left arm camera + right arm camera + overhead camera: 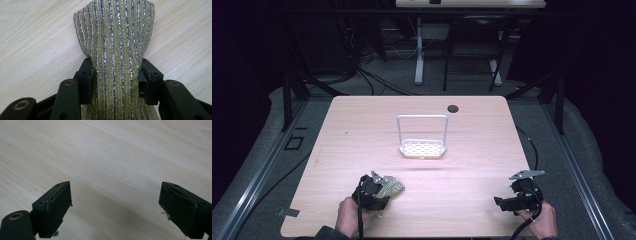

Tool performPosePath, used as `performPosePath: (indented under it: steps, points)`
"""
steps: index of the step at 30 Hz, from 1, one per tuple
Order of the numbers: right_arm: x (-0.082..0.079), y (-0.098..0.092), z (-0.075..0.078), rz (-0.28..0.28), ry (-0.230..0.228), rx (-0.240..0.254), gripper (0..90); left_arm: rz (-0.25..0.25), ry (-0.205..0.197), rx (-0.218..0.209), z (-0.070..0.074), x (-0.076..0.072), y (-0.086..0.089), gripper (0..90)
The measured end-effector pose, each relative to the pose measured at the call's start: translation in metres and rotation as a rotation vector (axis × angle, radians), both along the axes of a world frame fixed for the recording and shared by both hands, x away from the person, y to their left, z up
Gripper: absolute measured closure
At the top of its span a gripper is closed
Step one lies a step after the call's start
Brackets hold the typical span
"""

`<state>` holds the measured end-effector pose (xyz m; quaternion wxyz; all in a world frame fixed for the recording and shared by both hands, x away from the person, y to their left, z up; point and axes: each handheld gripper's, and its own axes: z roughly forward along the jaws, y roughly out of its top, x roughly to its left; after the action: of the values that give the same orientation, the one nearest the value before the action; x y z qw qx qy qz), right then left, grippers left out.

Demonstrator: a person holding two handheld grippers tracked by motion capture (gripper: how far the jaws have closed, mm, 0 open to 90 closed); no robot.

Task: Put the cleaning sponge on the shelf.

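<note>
**Left gripper view: striped cloth pinched between the jaws**

Left gripper view has the glittery cloth [117, 50], striped olive and silver, pressed between both black jaws and narrowed at the pinch, its free end fanning out over the pale wood table [37, 37].

From the high view, the left gripper [382, 189] sits low at the near left of the table, held by the person's left hand [348, 216], with the cloth poking out toward the centre. The right gripper [501, 202], in the right hand [542, 222] near the right edge, has its jaws spread wide with bare tabletop between them.

A white perforated tray [422, 148] with a tall upright loop handle stands mid-table, well apart from both grippers; I can see nothing lying in it.
</note>
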<state>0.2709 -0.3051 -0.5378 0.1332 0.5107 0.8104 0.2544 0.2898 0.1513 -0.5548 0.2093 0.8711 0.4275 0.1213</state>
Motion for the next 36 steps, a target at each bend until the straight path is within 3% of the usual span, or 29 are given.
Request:
performPosePath:
  steps: [15,26,36]
  points:
    - [0.001,0.0,0.001,-0.002,-0.009,-0.003,10.8,-0.04,-0.02,-0.039,0.012,0.0,0.0,55.6]
    - [0.002,0.0,0.0,-0.003,-0.008,-0.005,11.0,-0.029,-0.042,-0.096,0.022,0.01,0.005,55.6]
    - [0.002,0.0,0.0,-0.004,-0.006,-0.006,11.1,-0.042,-0.06,-0.106,0.026,0.019,-0.004,55.4]
